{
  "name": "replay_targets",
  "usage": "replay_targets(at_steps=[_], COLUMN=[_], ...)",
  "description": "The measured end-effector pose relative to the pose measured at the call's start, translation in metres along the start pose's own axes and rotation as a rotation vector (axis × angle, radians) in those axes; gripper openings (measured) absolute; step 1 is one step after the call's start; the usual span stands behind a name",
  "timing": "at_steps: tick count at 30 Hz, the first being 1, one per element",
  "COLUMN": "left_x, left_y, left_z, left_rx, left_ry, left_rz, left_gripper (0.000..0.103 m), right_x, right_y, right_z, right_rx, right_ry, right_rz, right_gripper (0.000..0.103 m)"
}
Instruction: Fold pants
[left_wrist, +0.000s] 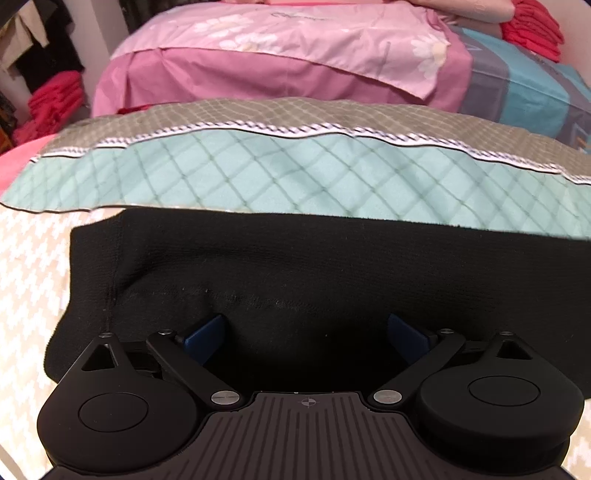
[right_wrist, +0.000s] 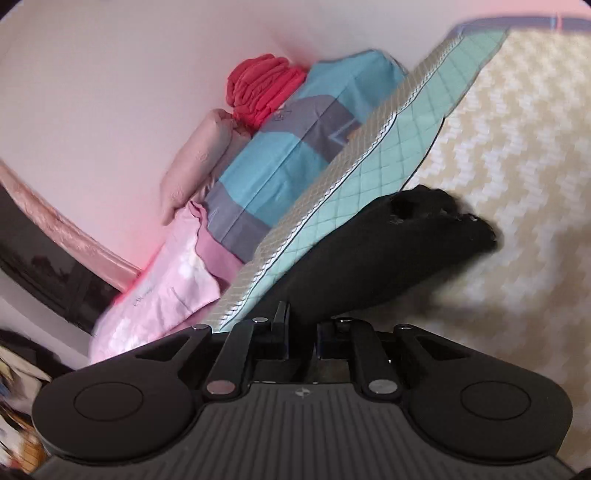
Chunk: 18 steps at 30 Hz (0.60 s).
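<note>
Black knit pants (left_wrist: 295, 273) lie flat on the zigzag-patterned bedspread (left_wrist: 26, 266), a mint quilt (left_wrist: 258, 166) at twelve o'clock. The left gripper (left_wrist: 306, 332) hovers spread above them (apparently releasing). The right gripper (right_wrist: 300, 334) pinches their edge, likely lifting for a fold.

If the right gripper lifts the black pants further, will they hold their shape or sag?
Probably sag: the black pants already droop past the right gripper, which looks clamped on them. The knit creases softly near the open left gripper, suggesting floppy cloth, and its textured surface seems unlikely to slip.
</note>
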<state>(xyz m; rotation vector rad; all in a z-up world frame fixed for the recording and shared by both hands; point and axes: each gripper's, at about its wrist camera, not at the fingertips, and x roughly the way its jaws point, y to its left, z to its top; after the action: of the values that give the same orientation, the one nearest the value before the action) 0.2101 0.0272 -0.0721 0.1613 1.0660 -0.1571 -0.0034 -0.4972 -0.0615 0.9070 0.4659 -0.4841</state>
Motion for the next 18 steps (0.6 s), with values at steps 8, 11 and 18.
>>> replay_targets(at_steps=[8, 11, 18], left_x=[-0.002, -0.009, -0.025], left_y=[-0.005, -0.003, 0.008], left_z=[-0.004, -0.003, -0.006], left_rx=[0.007, 0.029, 0.105], left_ry=[0.038, 0.041, -0.03], left_rz=[0.025, 0.03, -0.008], left_gripper=[0.103, 0.103, 0.103], right_x=[0.018, 0.0, -0.053], right_y=[-0.018, -0.016, 0.013], right_z=[-0.007, -0.012, -0.044], right_rx=[0.0, 0.017, -0.064], right_ry=[0.036, -0.009, -0.09], right_rz=[-0.115, -0.156, -0.169], right_gripper=[0.032, 0.054, 0.077])
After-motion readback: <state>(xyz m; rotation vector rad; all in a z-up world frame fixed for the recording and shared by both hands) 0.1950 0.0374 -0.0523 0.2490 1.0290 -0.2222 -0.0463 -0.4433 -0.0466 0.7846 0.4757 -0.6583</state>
